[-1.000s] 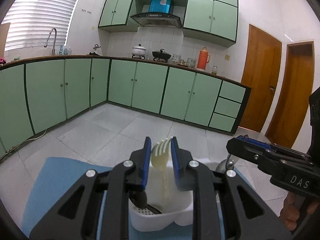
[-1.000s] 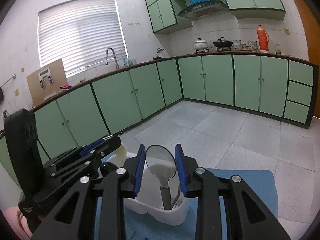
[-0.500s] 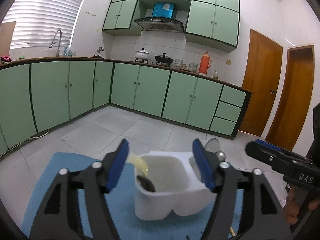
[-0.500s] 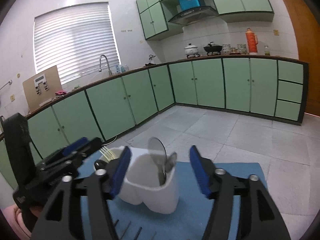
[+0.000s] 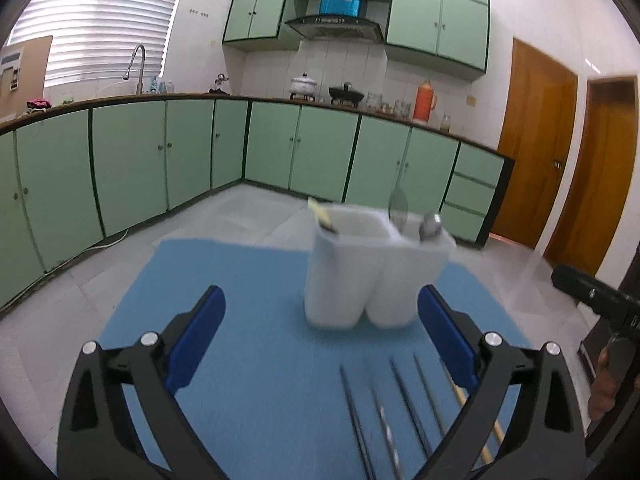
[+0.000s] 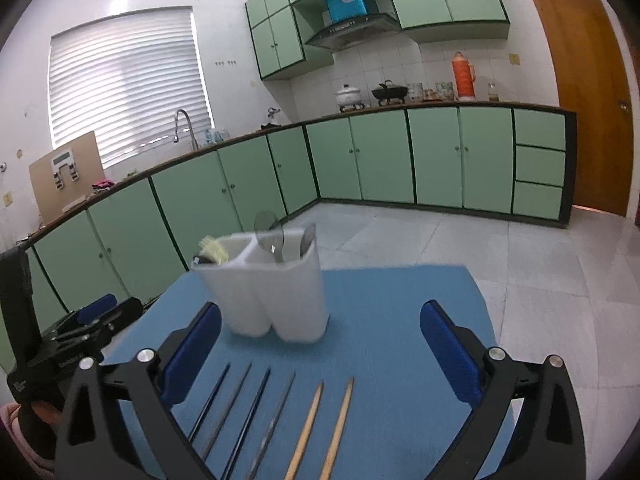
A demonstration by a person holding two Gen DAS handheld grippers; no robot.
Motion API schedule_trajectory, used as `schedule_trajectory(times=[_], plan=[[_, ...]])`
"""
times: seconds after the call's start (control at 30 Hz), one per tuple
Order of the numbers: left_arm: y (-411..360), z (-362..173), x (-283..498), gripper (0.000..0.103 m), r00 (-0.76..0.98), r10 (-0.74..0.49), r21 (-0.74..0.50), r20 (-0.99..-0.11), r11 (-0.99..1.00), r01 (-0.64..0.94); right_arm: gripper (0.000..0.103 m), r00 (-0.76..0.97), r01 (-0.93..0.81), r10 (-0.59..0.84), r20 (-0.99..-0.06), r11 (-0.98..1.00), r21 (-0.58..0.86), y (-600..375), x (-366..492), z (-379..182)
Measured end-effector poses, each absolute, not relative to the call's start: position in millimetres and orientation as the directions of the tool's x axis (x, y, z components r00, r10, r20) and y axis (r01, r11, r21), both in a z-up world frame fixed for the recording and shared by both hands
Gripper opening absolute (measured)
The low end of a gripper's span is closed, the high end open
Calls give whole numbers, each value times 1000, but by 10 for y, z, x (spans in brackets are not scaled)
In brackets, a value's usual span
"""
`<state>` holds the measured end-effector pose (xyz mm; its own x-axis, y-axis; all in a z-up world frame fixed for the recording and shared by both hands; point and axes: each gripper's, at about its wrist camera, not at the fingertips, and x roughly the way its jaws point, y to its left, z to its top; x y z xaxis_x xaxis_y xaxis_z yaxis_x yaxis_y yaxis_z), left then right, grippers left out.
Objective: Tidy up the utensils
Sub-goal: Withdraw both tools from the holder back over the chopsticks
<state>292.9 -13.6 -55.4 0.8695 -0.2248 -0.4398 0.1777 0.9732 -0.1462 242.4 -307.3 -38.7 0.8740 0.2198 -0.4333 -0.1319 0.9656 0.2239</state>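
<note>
The blue mat (image 6: 400,320) fills the near ground under both my tongs, and on it, toward the far side, stands the white two-compartment holder (image 6: 276,292), upright. Its left cup shows a pale yellow fork head (image 6: 214,250), its right cup a metal spoon (image 6: 268,228) and a second metal piece I can't name. Between me and the holder lie the chopsticks: four dark metal ones (image 6: 240,404) and two wooden ones (image 6: 324,424), side by side, long axes pointing away from me toward the holder. My right gripper (image 6: 320,340) hangs wide open and empty just above their far tips, straddling the whole row, so I judge it the nearer hand for the next pick. My left gripper (image 5: 320,340) is also spread wide, holding nothing, with the sticks low on its right side. The sticks' near ends are cut off by the frame, and blur hides whether any touch.
</note>
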Motion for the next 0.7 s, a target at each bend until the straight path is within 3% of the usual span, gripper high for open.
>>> schedule_trajectory(times=[0.43, 0.7], plan=[[-177, -987, 1861, 94, 788, -229, -116, -571, 973, 199, 95, 818, -8, 112, -564, 983, 183, -3035, 1331, -922], [-215, -1142, 1508, 94, 741, -234, -140, -629, 972, 188, 69, 726, -8, 134, -675, 982, 187, -2928, 950, -1185]])
